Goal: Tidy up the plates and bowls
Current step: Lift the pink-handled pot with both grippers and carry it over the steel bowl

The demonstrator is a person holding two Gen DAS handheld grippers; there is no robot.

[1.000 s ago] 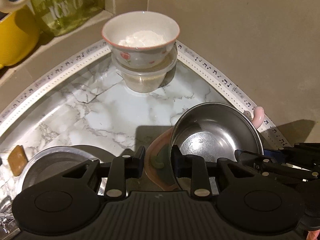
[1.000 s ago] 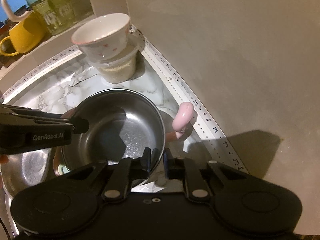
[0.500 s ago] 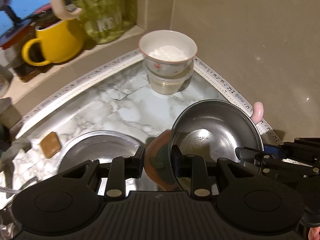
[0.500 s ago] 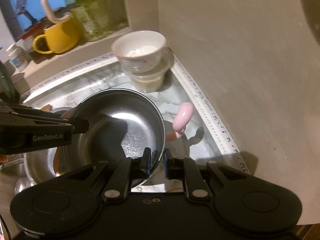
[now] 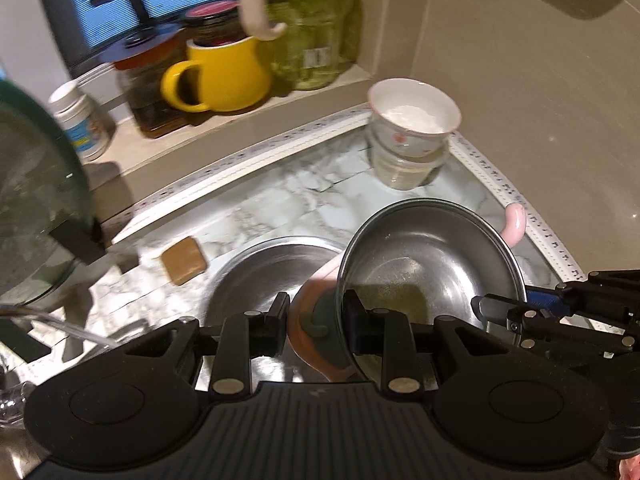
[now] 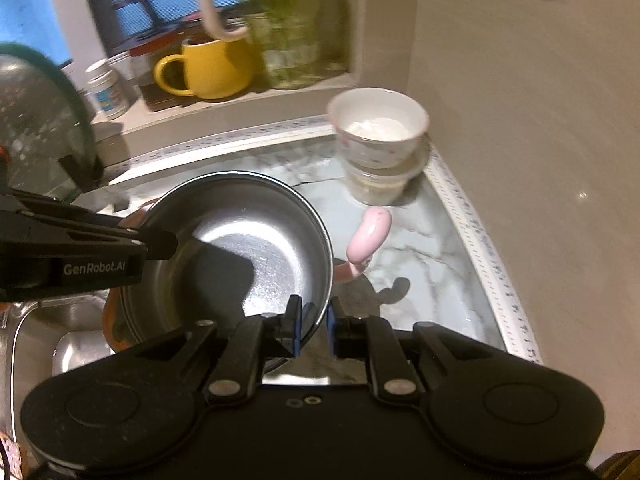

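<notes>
- A shiny steel bowl (image 5: 432, 264), nested on a pink plate (image 5: 316, 320), is held tilted above the marble counter (image 5: 304, 200).
- The left gripper (image 5: 316, 320) clamps bowl and plate together; the right gripper (image 6: 312, 324) pinches the bowl's rim.
- Best to move both hands together, level, so the stack cannot slip.
- A white bowl (image 5: 414, 116) sits well apart in the corner.
</notes>
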